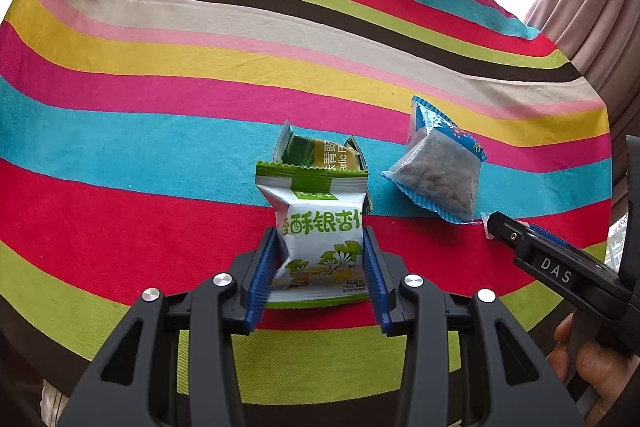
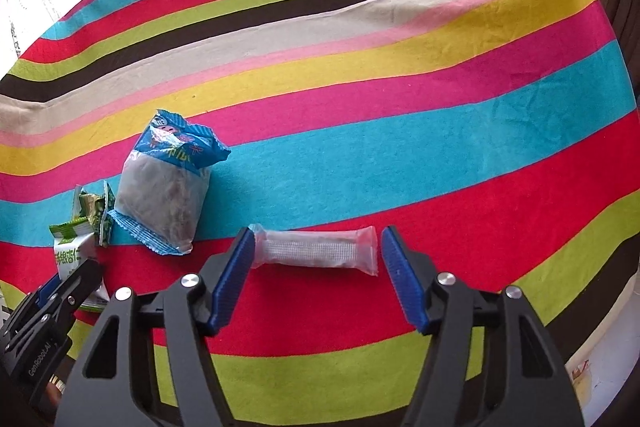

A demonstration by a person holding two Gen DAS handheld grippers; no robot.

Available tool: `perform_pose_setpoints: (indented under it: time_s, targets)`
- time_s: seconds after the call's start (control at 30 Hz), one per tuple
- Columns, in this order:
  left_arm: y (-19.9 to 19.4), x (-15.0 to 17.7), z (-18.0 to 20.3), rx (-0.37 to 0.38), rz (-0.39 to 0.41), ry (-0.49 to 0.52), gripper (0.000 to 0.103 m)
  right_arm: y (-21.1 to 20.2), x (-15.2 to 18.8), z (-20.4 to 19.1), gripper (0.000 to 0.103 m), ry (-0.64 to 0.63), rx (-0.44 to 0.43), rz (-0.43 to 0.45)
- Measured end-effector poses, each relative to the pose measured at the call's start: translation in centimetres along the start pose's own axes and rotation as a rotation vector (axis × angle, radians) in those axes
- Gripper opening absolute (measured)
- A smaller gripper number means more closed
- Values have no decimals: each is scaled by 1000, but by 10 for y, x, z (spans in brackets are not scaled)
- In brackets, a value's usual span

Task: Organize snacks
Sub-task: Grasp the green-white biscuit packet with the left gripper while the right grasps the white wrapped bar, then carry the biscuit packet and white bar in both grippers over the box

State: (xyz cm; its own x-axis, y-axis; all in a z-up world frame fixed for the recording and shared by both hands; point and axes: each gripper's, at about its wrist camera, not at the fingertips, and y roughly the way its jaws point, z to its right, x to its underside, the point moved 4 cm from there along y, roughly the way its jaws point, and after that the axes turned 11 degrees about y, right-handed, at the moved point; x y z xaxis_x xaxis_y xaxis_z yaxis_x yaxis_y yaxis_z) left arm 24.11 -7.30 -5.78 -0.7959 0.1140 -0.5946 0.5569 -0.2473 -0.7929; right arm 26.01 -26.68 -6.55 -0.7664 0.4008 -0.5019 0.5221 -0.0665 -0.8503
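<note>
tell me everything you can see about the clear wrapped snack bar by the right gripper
The clear snack bar is a long, narrow stick in see-through plastic with flat sealed ends; the filling looks pale with a fine grid texture and darker bits. It lies flat, crosswise, on the red stripe of the striped cloth. The right gripper has its blue pads at either end: the left pad looks near or at the wrapper, the right one stands apart. Nothing else touches it.

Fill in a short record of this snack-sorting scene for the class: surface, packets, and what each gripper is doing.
surface: striped cloth
left gripper: shut on white and green packet
right gripper: open, clear packet between its fingers, lying crosswise
behind held packet: dark green packet
to its right: blue packet, lying flat
</note>
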Motion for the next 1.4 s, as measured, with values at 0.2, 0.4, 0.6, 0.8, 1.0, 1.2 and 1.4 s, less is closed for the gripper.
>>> perform_pose_setpoints:
  time_s: [0.2,0.4,0.6,0.8,1.0,1.2,1.4]
  targets:
    - [-1,0,-1,-1,4,-1,39,1,0,3,58,-8,13,14]
    - [-5,0,1,-9,18,1,39,-6,1,18,33,10,-23,30]
    - [-8,1,1,-10,28,-1,39,-10,2,28,15,46,-116,17]
    - [-9,1,1,-10,31,0,39,-17,5,25,12,29,-133,35]
    - [-12,0,2,-15,44,-4,38,-27,5,30,11,29,-146,46]
    - [-25,1,5,-17,67,-8,38,-41,9,41,11,39,-157,41]
    - [-39,3,20,-18,76,8,38,-55,17,51,11,26,-174,33]
